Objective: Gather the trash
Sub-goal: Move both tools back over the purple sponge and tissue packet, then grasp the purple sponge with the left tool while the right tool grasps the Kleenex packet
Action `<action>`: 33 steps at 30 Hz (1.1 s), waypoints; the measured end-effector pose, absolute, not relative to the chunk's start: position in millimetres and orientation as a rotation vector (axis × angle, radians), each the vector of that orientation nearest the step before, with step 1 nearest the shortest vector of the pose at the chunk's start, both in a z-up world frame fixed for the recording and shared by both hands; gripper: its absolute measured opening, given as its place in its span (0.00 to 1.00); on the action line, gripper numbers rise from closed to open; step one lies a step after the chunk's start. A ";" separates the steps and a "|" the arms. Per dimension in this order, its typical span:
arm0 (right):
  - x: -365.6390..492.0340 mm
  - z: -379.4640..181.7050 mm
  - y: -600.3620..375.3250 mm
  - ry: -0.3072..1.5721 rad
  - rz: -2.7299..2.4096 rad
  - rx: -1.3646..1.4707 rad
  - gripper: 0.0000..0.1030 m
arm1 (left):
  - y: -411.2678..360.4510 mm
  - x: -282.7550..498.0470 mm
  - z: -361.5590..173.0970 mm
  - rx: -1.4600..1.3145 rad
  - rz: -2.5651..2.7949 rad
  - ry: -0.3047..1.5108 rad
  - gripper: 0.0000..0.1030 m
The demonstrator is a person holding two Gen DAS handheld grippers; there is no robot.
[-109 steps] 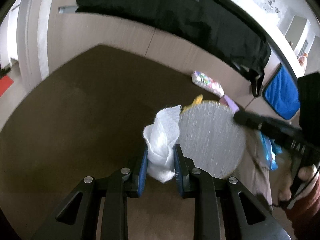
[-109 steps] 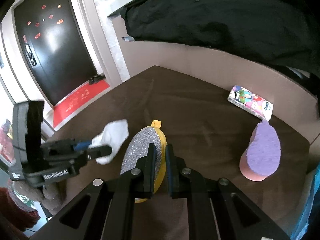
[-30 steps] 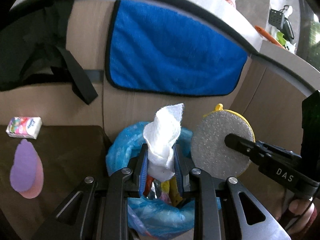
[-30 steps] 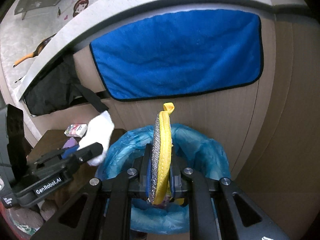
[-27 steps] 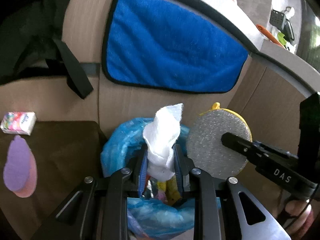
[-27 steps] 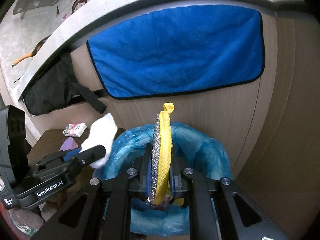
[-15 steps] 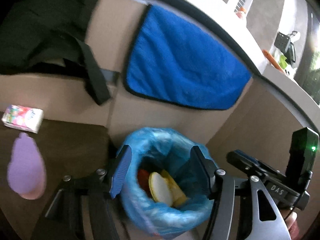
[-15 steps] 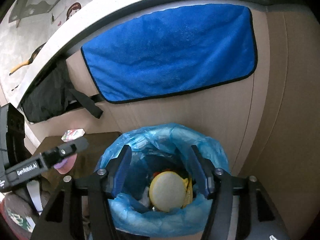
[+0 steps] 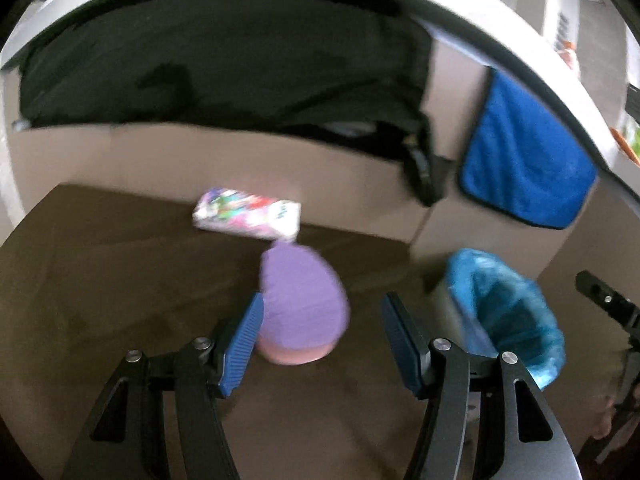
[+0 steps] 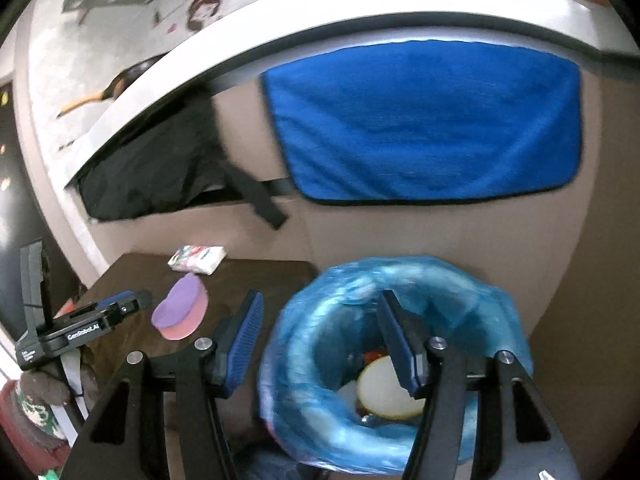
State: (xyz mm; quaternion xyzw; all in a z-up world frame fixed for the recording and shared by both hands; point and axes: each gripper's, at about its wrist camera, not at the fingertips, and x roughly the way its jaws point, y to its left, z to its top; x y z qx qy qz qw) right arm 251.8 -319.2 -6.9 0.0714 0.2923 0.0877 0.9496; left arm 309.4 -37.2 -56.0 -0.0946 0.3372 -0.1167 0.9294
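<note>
Right wrist: blue-lined bin point(image 10: 304, 344) holds round sponge point(image 10: 380, 394), maybe tissue.

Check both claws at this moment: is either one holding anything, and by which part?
Nothing is held. The left claw is open above the purple sponge on the table, not gripping it. The right claw is open over the blue-lined trash bin.

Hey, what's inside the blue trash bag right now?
In the blue trash bag a pale round sponge lies on top, with something red and white beside it. Anything deeper is hidden by these and the bag's folds.
</note>
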 end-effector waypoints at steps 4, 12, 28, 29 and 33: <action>260.6 -9.7 -295.7 0.610 0.214 0.129 0.55 | -19.6 316.6 -73.1 -0.232 -0.237 0.741 0.60; 278.4 -16.4 -268.9 0.638 0.230 0.101 0.55 | -40.1 345.3 -90.4 -0.199 -0.234 0.790 0.60; 302.4 -25.5 -242.2 0.691 0.234 0.062 0.55 | -59.8 374.7 -111.7 -0.081 -0.232 0.871 0.67; 302.9 -25.5 -241.8 0.691 0.235 0.065 0.55 | -59.0 376.0 -113.0 -0.093 -0.235 0.877 0.67; 304.6 -25.8 -239.2 0.696 0.236 0.066 0.55 | -51.8 375.7 -108.6 -0.138 -0.244 0.876 0.66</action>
